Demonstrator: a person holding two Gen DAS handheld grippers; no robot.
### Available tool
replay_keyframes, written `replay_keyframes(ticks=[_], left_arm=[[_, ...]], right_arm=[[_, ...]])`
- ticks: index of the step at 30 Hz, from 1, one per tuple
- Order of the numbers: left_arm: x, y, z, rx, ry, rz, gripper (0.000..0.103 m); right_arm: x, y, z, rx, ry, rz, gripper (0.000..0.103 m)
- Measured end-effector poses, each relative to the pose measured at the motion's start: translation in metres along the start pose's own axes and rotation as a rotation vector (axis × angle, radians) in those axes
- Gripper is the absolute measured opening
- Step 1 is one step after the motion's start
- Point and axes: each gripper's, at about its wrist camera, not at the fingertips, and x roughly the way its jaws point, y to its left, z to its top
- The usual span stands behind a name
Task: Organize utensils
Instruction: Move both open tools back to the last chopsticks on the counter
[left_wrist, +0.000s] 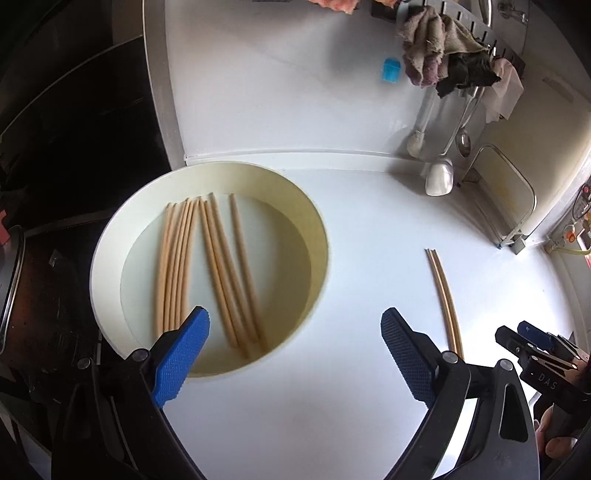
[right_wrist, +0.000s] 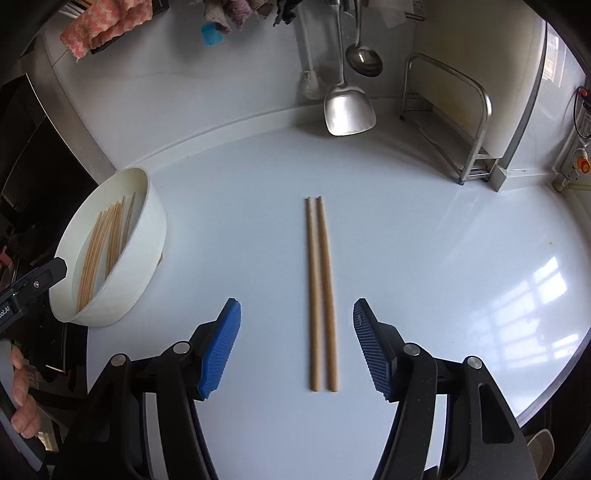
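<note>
Two chopsticks (right_wrist: 322, 295) lie side by side, touching, on white counter (right_wrist: 424, 229), apart from bowl (right_wrist: 147, 236) at counter's left edge. Approx. nine more sticks (left_wrist: 207, 273) lie loose in bowl.

Writing: "DAS" on right gripper body, seen from left wrist view; partial "...ooLAI" on left gripper body, seen from right wrist view. No other legible text.

Left gripper (left_wrist: 295, 354): jaws wide apart, nothing between pads; hangs over bowl's near rim and counter. Right gripper (right_wrist: 296, 343): jaws apart, pads on either side of the pair, not touching it.

Surroundings: steel spatula (right_wrist: 349, 107) and ladle (right_wrist: 364, 59) hang at back wall, white brush (right_wrist: 312, 81) beside them. Rags (left_wrist: 443, 48) draped on rail above. Blue item (left_wrist: 390, 69) on wall, unidentified. Metal rack (right_wrist: 461, 122) at right rear. Dark stove (left_wrist: 74, 147) left of counter. Nothing obstructs the pair.
</note>
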Motion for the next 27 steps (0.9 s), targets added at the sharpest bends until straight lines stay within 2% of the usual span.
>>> replay_keyframes(ticks=[5,9,15,22,27], left_arm=[[-0.007,-0.044,-0.012,-0.020,-0.001,0.048,0.093],[-0.007,-0.077,-0.020,-0.014,0.011,0.128,0.094],[-0.002,-0.108,-0.028,-0.027,0.048,0.188,0.094],[0.013,-0.117,-0.034,0.009,0.051,0.180,0.097],[0.037,-0.113,-0.037,0.016,0.058,0.149,0.097]], right_arm=[[-0.002,-0.035,-0.001,-0.053,0.002,0.035,0.062],[0.002,-0.055,0.000,-0.101,-0.011,0.088,0.063],[0.023,-0.076,0.007,-0.134,0.027,0.154,0.063],[0.043,-0.072,0.009,-0.135,0.017,0.153,0.063],[0.069,-0.066,0.006,-0.107,0.022,0.103,0.063]])
